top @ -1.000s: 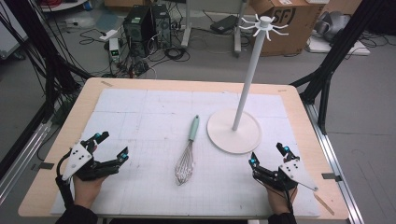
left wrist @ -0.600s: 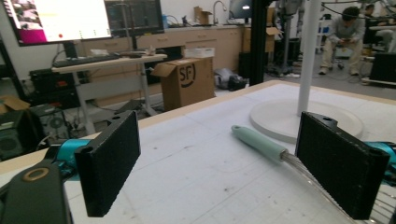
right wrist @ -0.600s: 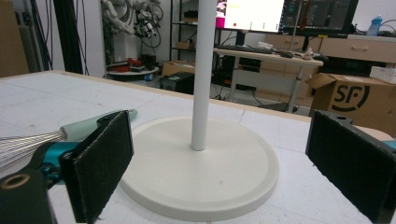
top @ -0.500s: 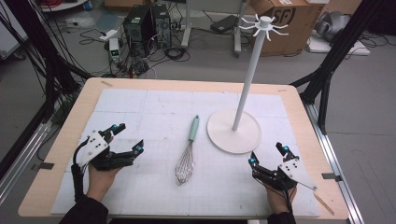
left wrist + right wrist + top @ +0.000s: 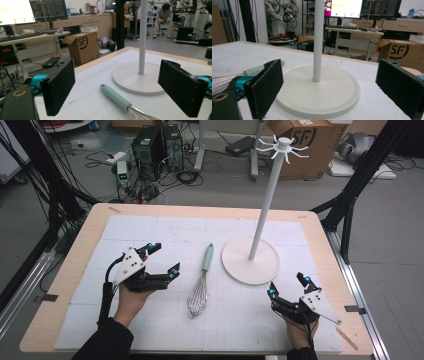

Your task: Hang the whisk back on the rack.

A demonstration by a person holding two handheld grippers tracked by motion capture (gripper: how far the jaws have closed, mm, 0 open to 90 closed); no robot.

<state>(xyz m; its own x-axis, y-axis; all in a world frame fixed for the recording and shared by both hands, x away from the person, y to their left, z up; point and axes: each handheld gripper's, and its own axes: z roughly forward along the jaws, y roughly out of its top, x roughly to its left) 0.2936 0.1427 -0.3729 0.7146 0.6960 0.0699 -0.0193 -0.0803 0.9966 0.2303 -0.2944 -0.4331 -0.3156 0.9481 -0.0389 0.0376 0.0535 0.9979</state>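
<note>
A whisk (image 5: 200, 285) with a pale green handle (image 5: 115, 96) and wire head lies mid-table on the white mat. Right of it stands a white rack (image 5: 265, 205): a round base (image 5: 322, 93), a tall pole and hooks on top. My left gripper (image 5: 159, 258) hovers open just left of the whisk, its jaws wide apart and pointing toward the handle. My right gripper (image 5: 289, 286) rests open near the front right, below the rack's base, with nothing between its jaws. The whisk's wires (image 5: 224, 81) show at the left in the right gripper view.
A white gridded mat (image 5: 150, 232) covers most of the wooden table (image 5: 65, 270). Behind the table lie computer towers (image 5: 160, 142), cables on the floor and a cardboard box (image 5: 310, 142). Black frame struts stand at both sides.
My left gripper has lifted from the front left and moved right and forward toward the whisk's handle. The right gripper has stayed put.
</note>
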